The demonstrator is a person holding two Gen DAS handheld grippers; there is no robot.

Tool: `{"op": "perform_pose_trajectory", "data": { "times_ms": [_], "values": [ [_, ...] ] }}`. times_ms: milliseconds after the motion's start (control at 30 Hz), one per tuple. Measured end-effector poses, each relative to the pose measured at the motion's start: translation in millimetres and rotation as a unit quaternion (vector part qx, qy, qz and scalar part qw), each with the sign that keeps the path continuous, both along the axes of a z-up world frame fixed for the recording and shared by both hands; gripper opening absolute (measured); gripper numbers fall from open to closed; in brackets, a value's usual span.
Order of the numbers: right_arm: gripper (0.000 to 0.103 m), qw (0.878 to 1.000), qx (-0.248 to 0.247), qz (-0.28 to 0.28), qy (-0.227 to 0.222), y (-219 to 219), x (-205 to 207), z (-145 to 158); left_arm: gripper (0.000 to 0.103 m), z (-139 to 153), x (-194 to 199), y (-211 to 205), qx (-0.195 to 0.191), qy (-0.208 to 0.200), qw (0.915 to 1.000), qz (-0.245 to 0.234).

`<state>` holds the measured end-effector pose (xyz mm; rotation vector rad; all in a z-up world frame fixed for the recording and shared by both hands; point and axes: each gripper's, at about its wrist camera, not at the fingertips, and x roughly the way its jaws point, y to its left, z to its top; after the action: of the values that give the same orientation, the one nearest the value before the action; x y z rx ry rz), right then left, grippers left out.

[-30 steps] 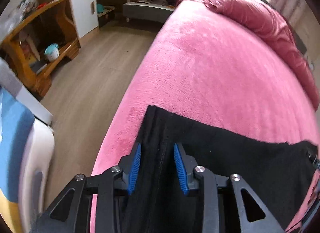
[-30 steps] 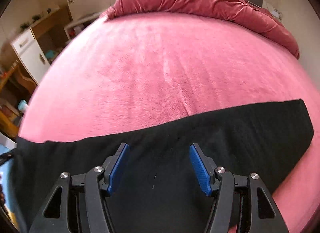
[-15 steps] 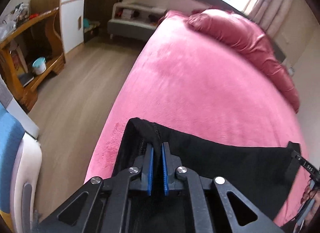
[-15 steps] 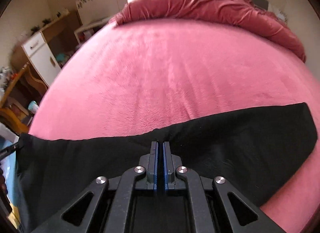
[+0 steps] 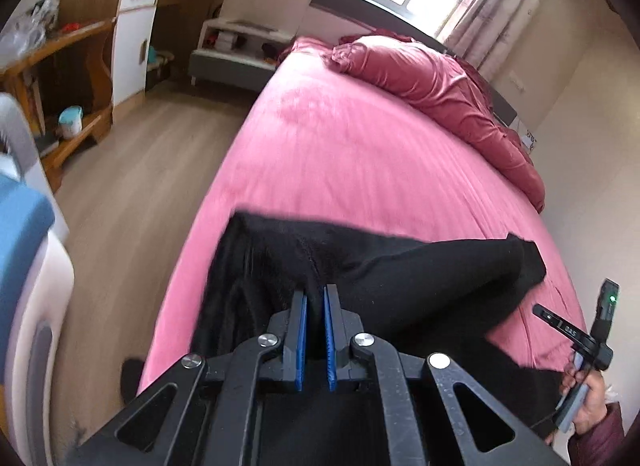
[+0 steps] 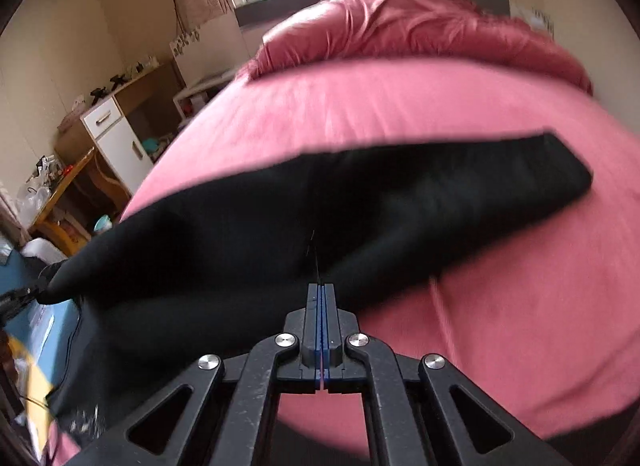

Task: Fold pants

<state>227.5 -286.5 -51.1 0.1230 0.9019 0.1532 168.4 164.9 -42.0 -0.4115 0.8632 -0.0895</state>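
Black pants (image 5: 380, 278) lie across the near part of a pink bed (image 5: 360, 153). My left gripper (image 5: 315, 294) is shut on the pants' near edge at their left end and holds it lifted off the bed. My right gripper (image 6: 320, 290) is shut on the pants (image 6: 360, 201) near the middle of their near edge and also holds it raised. The far leg end (image 6: 560, 173) still rests on the bed (image 6: 400, 105). The right gripper's handle and hand show at the right of the left wrist view (image 5: 588, 350).
A crumpled dark pink duvet (image 5: 432, 85) lies along the head of the bed. Wooden floor (image 5: 132, 185) runs along the bed's left side, with a wooden desk (image 5: 60, 65), a white cabinet (image 5: 132, 37) and a low shelf (image 5: 240, 45) beyond. A blue and white object (image 5: 24, 266) stands close at the left.
Both grippers closed on the pants' near edge and then lifted it. The pants now hang bunched between them, and both views have tilted up toward the window.
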Motion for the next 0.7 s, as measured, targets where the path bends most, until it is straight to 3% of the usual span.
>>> {"op": "perform_pose_trajectory", "data": {
  "times_ms": [133,300,400,433,467,567,700],
  "values": [
    [0.001,0.999,0.036,0.005,0.027,-1,-4,1,0.007,-16,-22,-6,-0.018,0.019,0.9996,-0.005],
    [0.006,0.996,0.08,-0.015,0.022,-5,10,22,0.007,-25,-35,-16,-0.022,0.024,0.9994,-0.013],
    [0.03,0.993,0.11,-0.023,0.029,0,36,33,0.007,-25,-37,-16,-0.023,0.021,0.9994,-0.013],
    [0.047,0.991,0.123,-0.029,0.037,4,43,35,0.007,-24,-37,-16,-0.022,0.02,0.9994,-0.014],
    [0.053,0.989,0.135,-0.031,0.042,7,54,37,0.007,-25,-37,-17,-0.02,0.018,0.9995,-0.016],
    [0.053,0.986,0.145,-0.051,0.071,15,87,35,0.008,-25,-39,-16,-0.02,0.016,0.9994,-0.021],
    [0.055,0.981,0.108,-0.11,0.118,21,134,22,0.008,-23,-41,-18,-0.011,0.011,0.9994,-0.031]
  ]
}}
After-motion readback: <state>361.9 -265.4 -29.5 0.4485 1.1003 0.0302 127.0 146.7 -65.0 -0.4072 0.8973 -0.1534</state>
